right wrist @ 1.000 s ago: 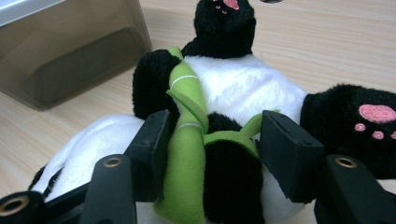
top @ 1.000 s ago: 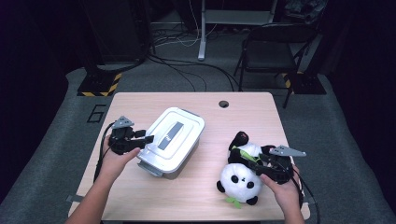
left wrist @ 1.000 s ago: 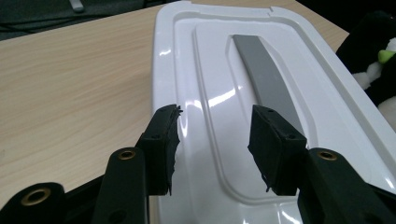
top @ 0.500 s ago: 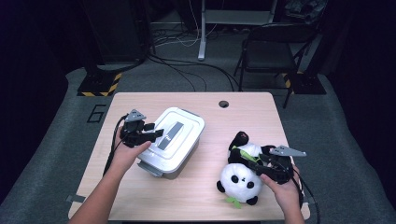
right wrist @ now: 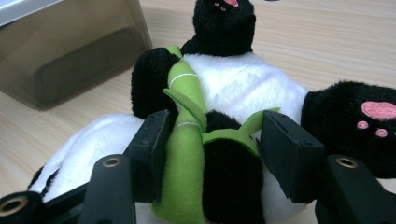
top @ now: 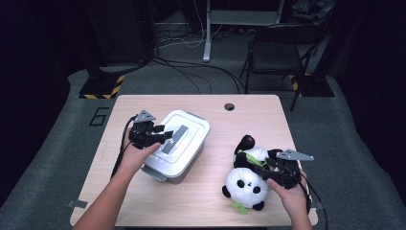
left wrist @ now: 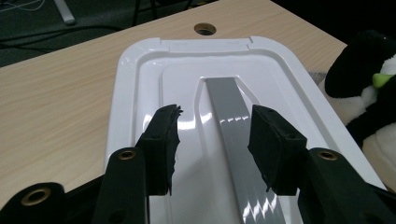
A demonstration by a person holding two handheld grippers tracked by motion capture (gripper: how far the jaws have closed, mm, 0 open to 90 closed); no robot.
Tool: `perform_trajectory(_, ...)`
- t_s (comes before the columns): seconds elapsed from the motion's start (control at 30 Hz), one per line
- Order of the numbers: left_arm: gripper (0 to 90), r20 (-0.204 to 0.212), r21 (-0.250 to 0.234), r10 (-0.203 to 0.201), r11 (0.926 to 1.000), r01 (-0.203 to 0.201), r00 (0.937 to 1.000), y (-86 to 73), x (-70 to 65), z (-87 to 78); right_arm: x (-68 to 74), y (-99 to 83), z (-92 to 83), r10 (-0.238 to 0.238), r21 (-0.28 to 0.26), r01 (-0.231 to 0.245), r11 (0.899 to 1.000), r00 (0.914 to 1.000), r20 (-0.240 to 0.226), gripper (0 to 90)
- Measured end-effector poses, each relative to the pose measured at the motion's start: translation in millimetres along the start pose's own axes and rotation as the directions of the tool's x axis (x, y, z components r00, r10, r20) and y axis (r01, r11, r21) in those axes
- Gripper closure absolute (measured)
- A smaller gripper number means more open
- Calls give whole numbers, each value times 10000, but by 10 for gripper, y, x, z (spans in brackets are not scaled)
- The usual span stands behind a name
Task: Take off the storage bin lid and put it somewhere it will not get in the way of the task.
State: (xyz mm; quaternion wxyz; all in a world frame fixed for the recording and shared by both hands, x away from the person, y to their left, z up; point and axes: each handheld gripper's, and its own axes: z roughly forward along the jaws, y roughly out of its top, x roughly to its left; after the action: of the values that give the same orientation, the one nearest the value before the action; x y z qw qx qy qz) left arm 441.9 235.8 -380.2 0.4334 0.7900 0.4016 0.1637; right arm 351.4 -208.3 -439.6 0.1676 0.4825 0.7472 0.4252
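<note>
Panda plush toy (top: 245,184) lies on the near right of the surface (top: 215,120), its arm and green bamboo stalk (right wrist: 187,154) grasped by the right tool (top: 268,167). Left tool (top: 160,136) hovers released, jaws straddling the grey handle (left wrist: 233,135) of the white lidded box (top: 179,143), having just narrowed slightly.

Your right gripper (right wrist: 212,149) straddles the panda plush (right wrist: 243,88), its green bamboo stalk (right wrist: 187,140) and black arm between the jaws; a grey box (right wrist: 70,51) sits behind.
</note>
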Motion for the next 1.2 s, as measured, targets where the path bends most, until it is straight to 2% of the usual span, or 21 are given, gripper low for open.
perform_trajectory(0.4,535,-159,422,229,9989,-223,9996,2,-121,180,-4,-1,5,50,-12,-50,10000,10000,-26,424)
perform_trajectory(0.47,538,-343,546,324,9980,-305,9989,-4,-138,195,-5,2,9,50,-4,-50,10000,10000,-41,423)
perform_trajectory(0.6,547,-225,475,157,9988,-147,9996,-9,-149,211,-9,8,17,54,-9,-54,10000,9999,-85,420)
perform_trajectory(0.73,562,-253,827,401,9959,-379,9989,-27,-194,249,-10,16,24,35,-15,-35,10000,9999,-109,420)
perform_trajectory(0.77,572,-424,877,740,9937,-701,9964,-35,-215,245,-9,17,25,42,-15,-42,10000,9999,-116,420)
perform_trajectory(0.83,581,-429,819,679,9946,-643,9968,-39,-226,245,-9,17,26,19,-18,-19,10000,9999,-126,420)
perform_trajectory(0.93,632,-396,740,756,9946,-725,9964,-52,-247,242,-10,15,24,41,-19,-41,10000,9999,-119,420)
perform_trajectory(1.0,635,-301,881,857,9927,-828,9959,-49,-248,227,-11,14,24,32,-18,-33,10000,9999,-115,420)
perform_trajectory(1.07,637,-142,723,742,9947,-730,9971,-65,-254,226,-11,15,24,32,-18,-32,10000,9999,-115,420)
perform_trajectory(1.2,652,45,660,776,9948,-777,9970,-101,-294,190,-10,16,28,44,-11,-44,10000,9999,-125,419)
